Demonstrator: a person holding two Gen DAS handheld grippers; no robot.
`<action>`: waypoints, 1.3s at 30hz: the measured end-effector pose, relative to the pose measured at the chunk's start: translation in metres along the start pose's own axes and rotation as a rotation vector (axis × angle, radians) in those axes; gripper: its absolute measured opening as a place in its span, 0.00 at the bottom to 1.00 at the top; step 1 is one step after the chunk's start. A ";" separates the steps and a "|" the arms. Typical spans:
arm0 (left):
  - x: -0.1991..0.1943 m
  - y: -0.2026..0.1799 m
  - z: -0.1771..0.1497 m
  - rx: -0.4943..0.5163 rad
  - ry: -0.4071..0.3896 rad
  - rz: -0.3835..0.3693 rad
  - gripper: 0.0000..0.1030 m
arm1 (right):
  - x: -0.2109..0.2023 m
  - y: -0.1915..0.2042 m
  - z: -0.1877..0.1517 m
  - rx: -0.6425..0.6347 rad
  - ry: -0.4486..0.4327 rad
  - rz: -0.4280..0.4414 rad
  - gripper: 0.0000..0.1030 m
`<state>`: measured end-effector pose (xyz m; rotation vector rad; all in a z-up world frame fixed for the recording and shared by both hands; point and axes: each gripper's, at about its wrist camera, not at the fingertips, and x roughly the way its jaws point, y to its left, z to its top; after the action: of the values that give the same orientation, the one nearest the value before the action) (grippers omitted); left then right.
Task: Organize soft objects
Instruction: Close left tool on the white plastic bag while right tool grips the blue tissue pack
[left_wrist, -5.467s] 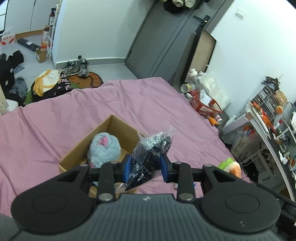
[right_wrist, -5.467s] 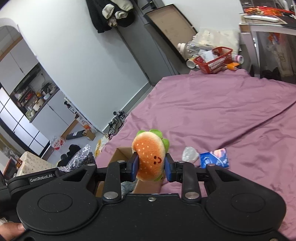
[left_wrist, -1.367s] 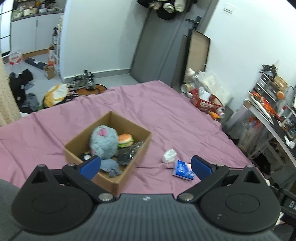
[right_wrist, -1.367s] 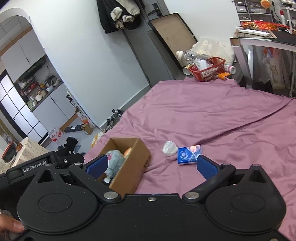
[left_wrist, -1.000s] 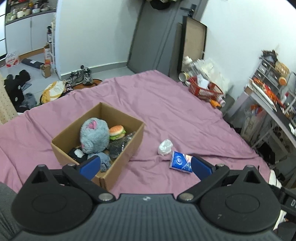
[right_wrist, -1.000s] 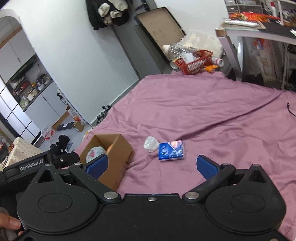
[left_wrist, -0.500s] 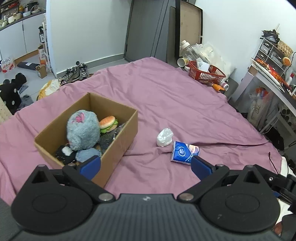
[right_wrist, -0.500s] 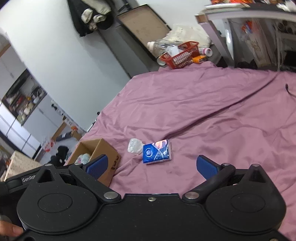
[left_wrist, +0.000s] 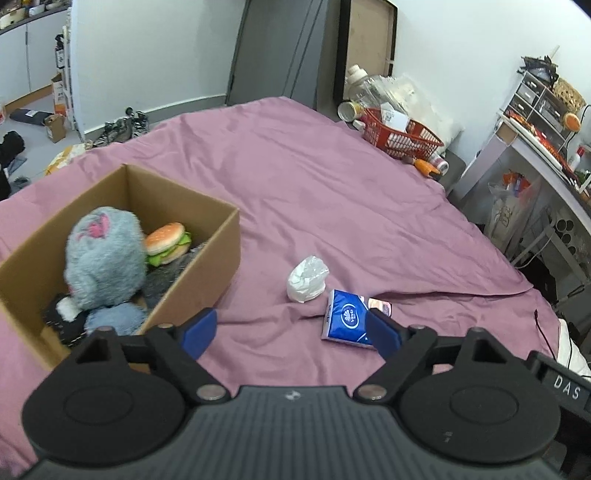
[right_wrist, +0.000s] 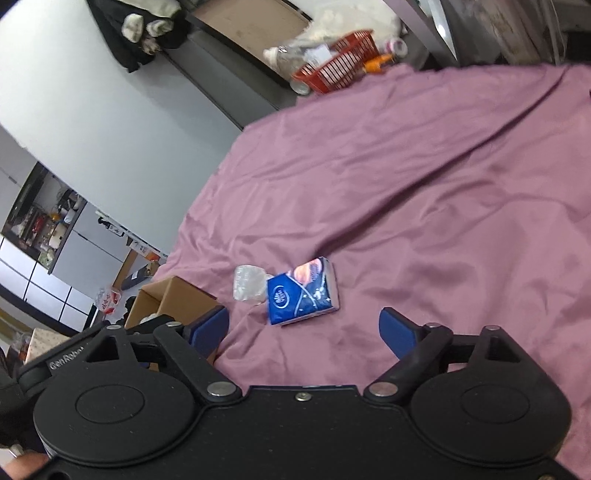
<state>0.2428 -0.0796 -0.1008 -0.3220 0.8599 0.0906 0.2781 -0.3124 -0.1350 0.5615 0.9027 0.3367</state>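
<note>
A blue tissue pack (left_wrist: 345, 319) (right_wrist: 303, 295) and a crumpled white plastic wad (left_wrist: 307, 278) (right_wrist: 248, 283) lie side by side on the purple bedsheet (left_wrist: 332, 192). The cardboard box (left_wrist: 201, 266) at the left holds a grey plush (left_wrist: 105, 258), a burger plush (left_wrist: 167, 243) and dark items. My left gripper (left_wrist: 291, 332) hovers just short of the wad and pack, its jaws closing with nothing between them. My right gripper (right_wrist: 304, 328) hangs just short of the tissue pack, jaws also closing and empty.
A red basket (left_wrist: 400, 138) with bottles stands at the bed's far corner beside a framed board (left_wrist: 369, 48). A desk with shelves (left_wrist: 535, 147) runs along the right. Shoes and clutter (left_wrist: 122, 127) lie on the floor beyond the bed. A hand (right_wrist: 22, 465) shows at the lower left.
Both grippers have dropped closer to the bed and toward the tissue pack and wad. Their jaws have narrowed. The right gripper has rolled, tilting its view.
</note>
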 end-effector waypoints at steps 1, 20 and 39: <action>0.006 0.000 0.000 -0.001 0.003 -0.006 0.78 | 0.003 -0.001 0.001 0.010 0.003 0.000 0.83; 0.092 -0.013 0.008 0.074 0.023 -0.021 0.62 | 0.070 -0.036 0.019 0.245 0.115 0.018 0.67; 0.112 -0.008 0.006 0.005 0.061 -0.017 0.35 | 0.094 -0.041 0.019 0.304 0.153 0.062 0.66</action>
<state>0.3223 -0.0906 -0.1801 -0.3288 0.9176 0.0637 0.3495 -0.3042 -0.2098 0.8541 1.0947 0.3026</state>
